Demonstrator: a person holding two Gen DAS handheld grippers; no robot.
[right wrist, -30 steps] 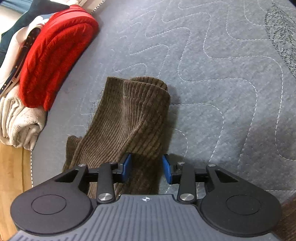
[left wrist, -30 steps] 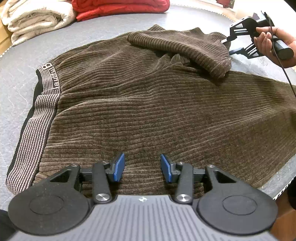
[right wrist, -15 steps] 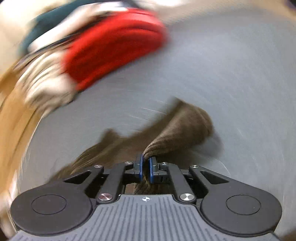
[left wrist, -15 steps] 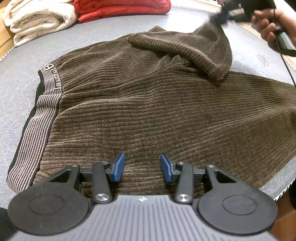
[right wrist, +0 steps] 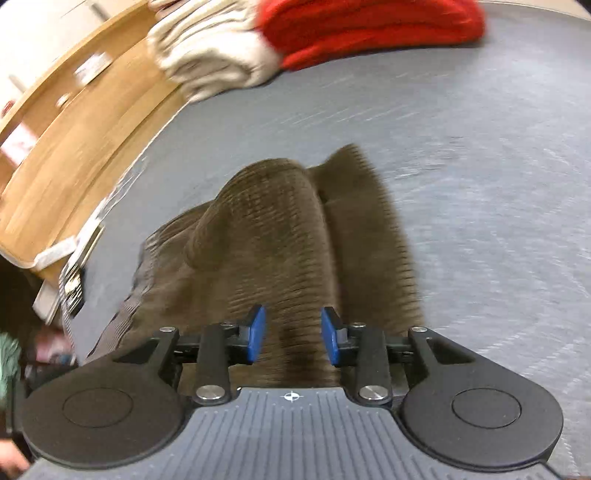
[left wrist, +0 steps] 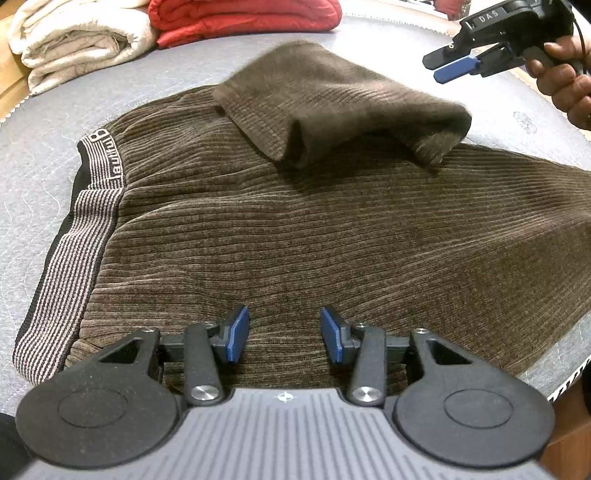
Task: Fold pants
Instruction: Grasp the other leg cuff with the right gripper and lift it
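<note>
Brown ribbed pants (left wrist: 295,221) lie spread on the grey quilted surface (left wrist: 37,166), striped waistband (left wrist: 74,251) at the left. One leg (left wrist: 332,99) is folded back over the body and blurred. My left gripper (left wrist: 284,338) is open, low over the pants' near edge. My right gripper (left wrist: 458,64) is open at the far right, clear of the folded leg. In the right wrist view my right gripper (right wrist: 291,339) is open above the folded leg (right wrist: 295,229).
A folded cream garment (left wrist: 77,40) and a folded red garment (left wrist: 243,14) sit at the back edge of the surface; they also show in the right wrist view, cream (right wrist: 207,55) and red (right wrist: 369,29). A wooden shelf (right wrist: 74,140) stands beyond the surface.
My right gripper closed on the pant leg's end, carried it over the pants' body, then opened and let it go. The left gripper has stayed open and still.
</note>
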